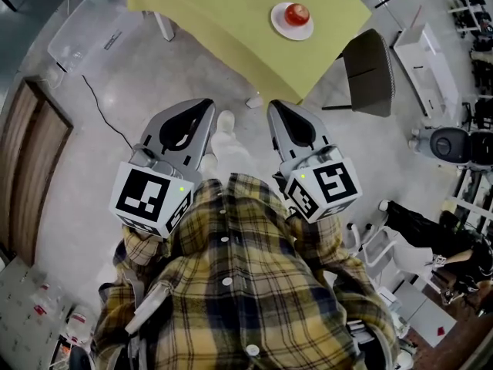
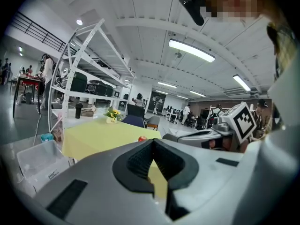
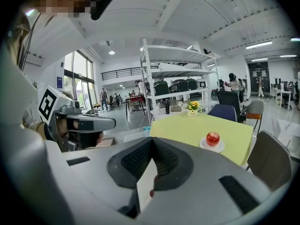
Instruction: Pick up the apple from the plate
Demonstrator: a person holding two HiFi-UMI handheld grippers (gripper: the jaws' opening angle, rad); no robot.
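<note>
A red apple point(image 1: 296, 13) rests on a small white plate point(image 1: 282, 25) near the right side of a yellow-green table point(image 1: 223, 14). Both grippers hang over the floor in front of the table, well short of it. My left gripper point(image 1: 209, 103) is shut with nothing in it, and so is my right gripper point(image 1: 272, 105) beside it. In the left gripper view the apple point(image 2: 142, 138) is a small red dot just beyond the closed tips point(image 2: 153, 141). The right gripper view shows the apple point(image 3: 213, 138) on its plate point(image 3: 211, 147), far to the right of the closed tips point(image 3: 151, 140).
A grey chair point(image 1: 370, 72) stands at the table's right corner. A clear plastic bin point(image 1: 85, 25) and a cable point(image 1: 104, 114) lie on the floor to the left. A flower pot point(image 3: 192, 108) sits on the table's far side, before a white shelf rack point(image 3: 178, 86).
</note>
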